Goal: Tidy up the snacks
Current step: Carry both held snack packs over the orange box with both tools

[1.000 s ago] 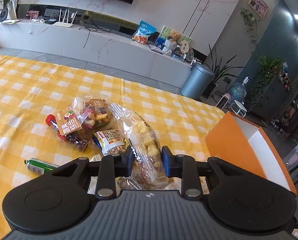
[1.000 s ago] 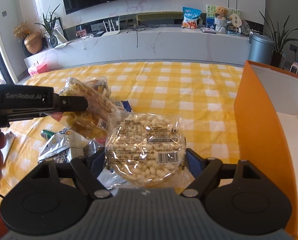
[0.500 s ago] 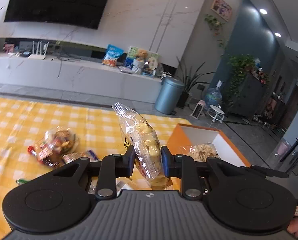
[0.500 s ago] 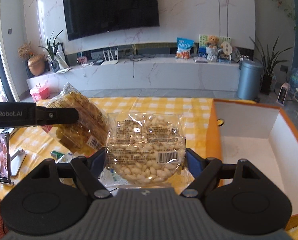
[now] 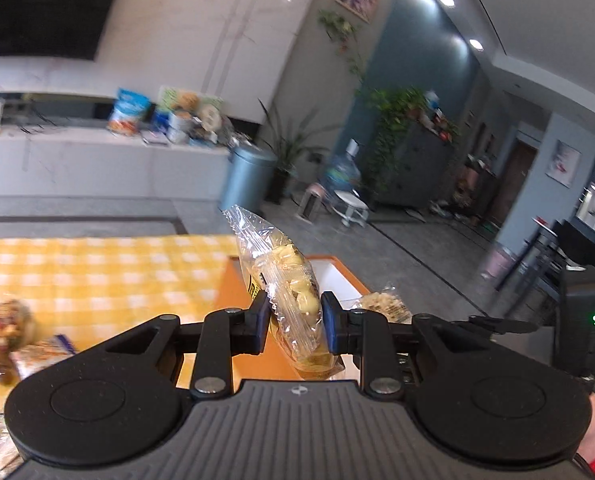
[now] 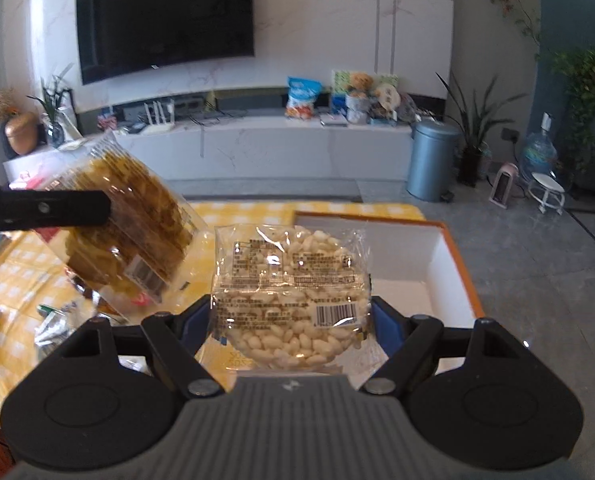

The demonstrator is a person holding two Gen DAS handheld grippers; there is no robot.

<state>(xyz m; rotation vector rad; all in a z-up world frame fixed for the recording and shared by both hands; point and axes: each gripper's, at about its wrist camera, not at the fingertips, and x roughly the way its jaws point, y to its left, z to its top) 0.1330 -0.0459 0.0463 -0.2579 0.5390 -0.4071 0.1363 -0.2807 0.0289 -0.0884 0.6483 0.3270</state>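
- The orange box (image 6: 463, 268), white inside, looks empty.
- Left tool (image 5: 293, 316) clamps a yellow snack bag (image 5: 285, 276) edgewise.
- Right tool (image 6: 291, 320) clamps a flat puffed-rice pack (image 6: 291, 276).

The left gripper (image 5: 293, 316) is matt black plastic with blue pads, and its ribbed grey body looks rubbery. It pinches a clear, glossy, crinkled plastic snack bag (image 5: 287, 280). The right gripper (image 6: 291, 320), of the same matt plastic, grips a round puffed-rice cake (image 6: 293, 292) in shiny transparent film with a paper-like printed label. The orange box (image 6: 455, 248) looks like smooth matt cardboard, white inside. A yellow checked cloth (image 5: 97, 272) covers the tabletop
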